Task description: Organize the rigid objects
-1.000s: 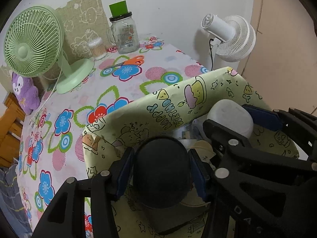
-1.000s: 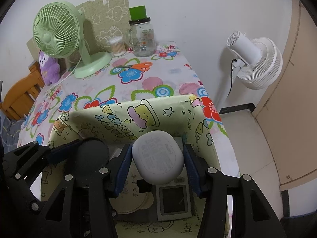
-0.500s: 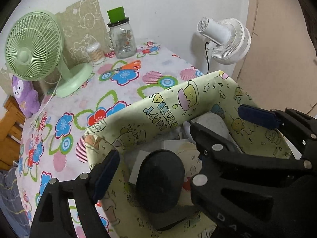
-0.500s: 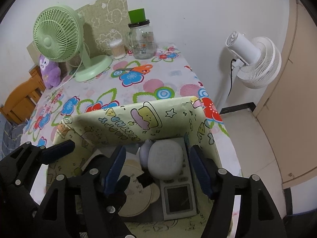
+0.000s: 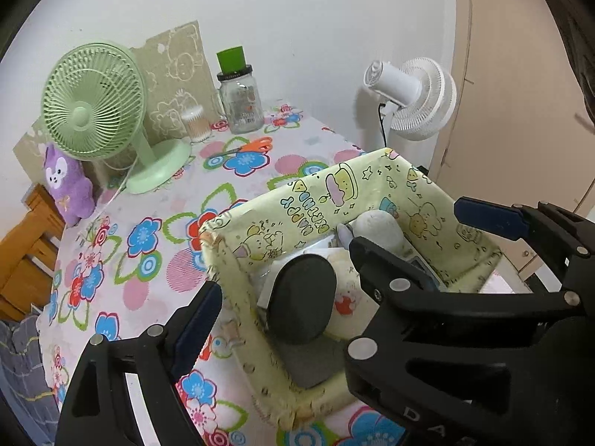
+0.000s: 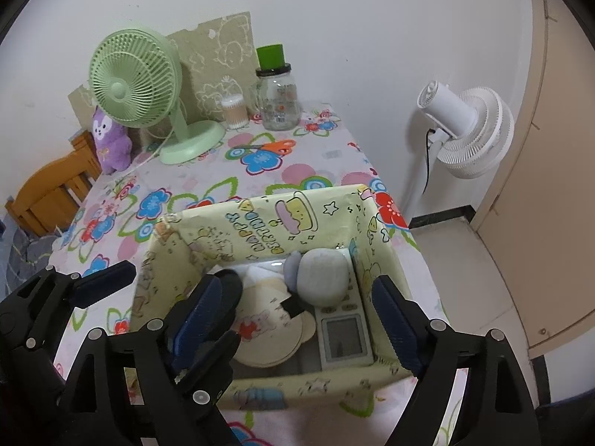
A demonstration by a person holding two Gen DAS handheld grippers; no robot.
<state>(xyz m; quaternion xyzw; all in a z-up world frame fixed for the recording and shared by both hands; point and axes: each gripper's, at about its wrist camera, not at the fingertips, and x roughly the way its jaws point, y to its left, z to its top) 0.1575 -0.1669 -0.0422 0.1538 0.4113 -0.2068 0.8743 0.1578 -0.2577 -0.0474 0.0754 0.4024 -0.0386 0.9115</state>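
We have both tongs spread over the yellow cartoon-print box (image 6: pixel 375 238), which sits at the near corner of the flower-patterned desk (image 5: pixel 122 260). The left tongs (image 5: pixel 286 278) are opening, and the black oval case (image 5: pixel 301 299) lies free between the fingers, propped on the things underneath it, with no pad on it. The right tongs (image 6: pixel 293 316) are opening too, and the white oval case (image 6: pixel 324 277) rests inside the box on the upper end of a grey remote control (image 6: pixel 344 330), clear of both blue pads. Beside it lies a round cream disc with a bear print (image 6: pixel 267 330). The risks from here are mostly ours to cause. The two tongs crowd one small box, the left one's inner finger just beside the right one's, so we could knock them together as we draw out. Either finger could also catch the soft box wall and drag the box toward the desk edge, which is close on the right side; the floor lies below. The black case sits tilted and could slide or roll against the disc if we brush it. The white case perches on the remote rather than the box floor, so a nudge could tip it off.
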